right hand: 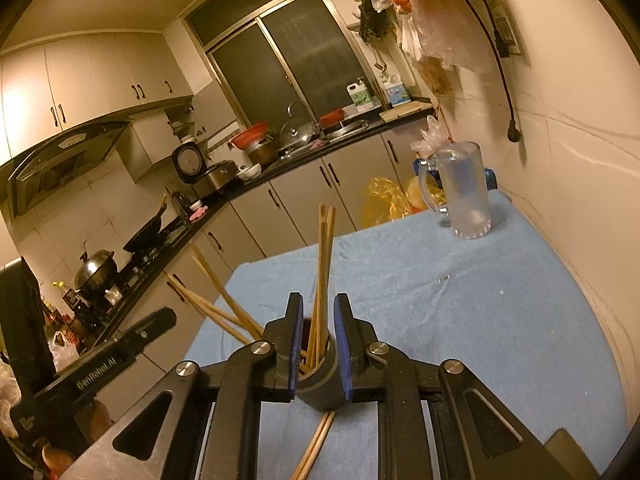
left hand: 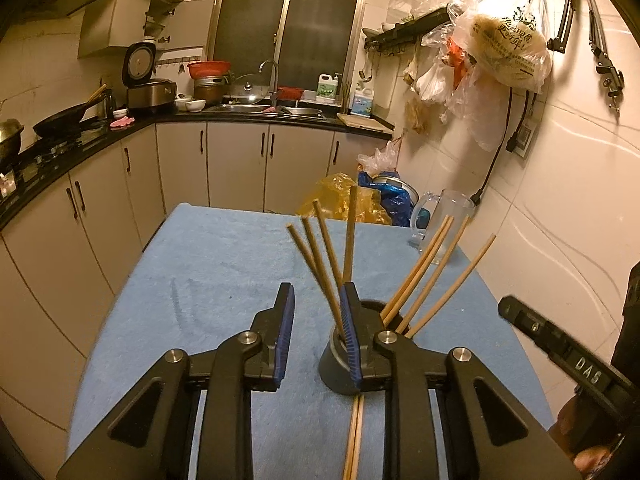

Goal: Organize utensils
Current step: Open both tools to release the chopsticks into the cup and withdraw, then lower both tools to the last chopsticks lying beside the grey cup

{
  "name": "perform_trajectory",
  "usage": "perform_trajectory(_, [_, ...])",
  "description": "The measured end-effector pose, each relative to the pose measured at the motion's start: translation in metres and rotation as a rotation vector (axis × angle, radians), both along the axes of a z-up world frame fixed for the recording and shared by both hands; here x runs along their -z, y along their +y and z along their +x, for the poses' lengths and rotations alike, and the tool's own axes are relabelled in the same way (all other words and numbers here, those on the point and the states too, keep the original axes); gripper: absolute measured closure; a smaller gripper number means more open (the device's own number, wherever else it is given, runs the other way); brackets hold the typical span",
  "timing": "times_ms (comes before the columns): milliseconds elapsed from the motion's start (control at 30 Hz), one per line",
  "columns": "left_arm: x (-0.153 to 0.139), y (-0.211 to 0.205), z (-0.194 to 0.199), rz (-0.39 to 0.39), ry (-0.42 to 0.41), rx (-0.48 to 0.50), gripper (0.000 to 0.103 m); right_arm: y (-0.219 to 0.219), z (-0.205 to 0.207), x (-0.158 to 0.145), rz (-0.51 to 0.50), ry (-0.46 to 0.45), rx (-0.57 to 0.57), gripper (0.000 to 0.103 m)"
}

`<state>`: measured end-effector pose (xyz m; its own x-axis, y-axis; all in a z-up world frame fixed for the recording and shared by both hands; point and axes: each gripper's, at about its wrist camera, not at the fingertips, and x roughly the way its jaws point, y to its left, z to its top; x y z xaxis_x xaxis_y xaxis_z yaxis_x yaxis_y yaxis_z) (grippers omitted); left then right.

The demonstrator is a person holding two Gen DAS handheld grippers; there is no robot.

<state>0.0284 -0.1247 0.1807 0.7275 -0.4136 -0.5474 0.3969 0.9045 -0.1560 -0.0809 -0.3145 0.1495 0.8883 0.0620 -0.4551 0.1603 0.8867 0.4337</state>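
A dark grey utensil cup (left hand: 340, 364) stands on the blue cloth (left hand: 208, 272) and holds several wooden chopsticks (left hand: 320, 256) fanned out. My left gripper (left hand: 318, 336) is open; the cup sits just behind its right finger, and nothing is between the jaws. Two more chopsticks (left hand: 354, 440) lie flat on the cloth under it. In the right wrist view the cup (right hand: 320, 384) sits between the blue pads of my right gripper (right hand: 319, 344), which is closed on its sides. Chopsticks (right hand: 324, 264) stand up in it; two lie in front (right hand: 314, 448).
A clear plastic mug (right hand: 464, 196) stands at the cloth's far right, near the tiled wall. Yellow and blue bags (left hand: 360, 200) lie beyond the table's far edge. Kitchen cabinets and a counter (left hand: 240, 118) run along the left and back. Bags hang on the right wall (left hand: 496, 40).
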Motion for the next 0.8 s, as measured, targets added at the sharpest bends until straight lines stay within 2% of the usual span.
perform_trajectory(233, [0.025,0.019,-0.014,0.013,0.046,-0.024,0.077,0.011,-0.016,0.033,0.005,0.081,-0.011,0.085])
perform_trajectory(467, [0.097,0.043,-0.030,0.032,0.219,-0.028,0.076,0.028,-0.028,0.089,0.012,0.209,-0.033,0.084])
perform_trajectory(567, [0.119,0.047,-0.037,0.041,0.272,-0.015,0.076,0.035,-0.033,0.109,0.003,0.245,-0.036,0.085])
perform_trajectory(800, [0.137,0.031,-0.051,0.069,0.315,0.069,0.076,0.044,-0.036,0.134,-0.024,0.278,-0.040,0.085])
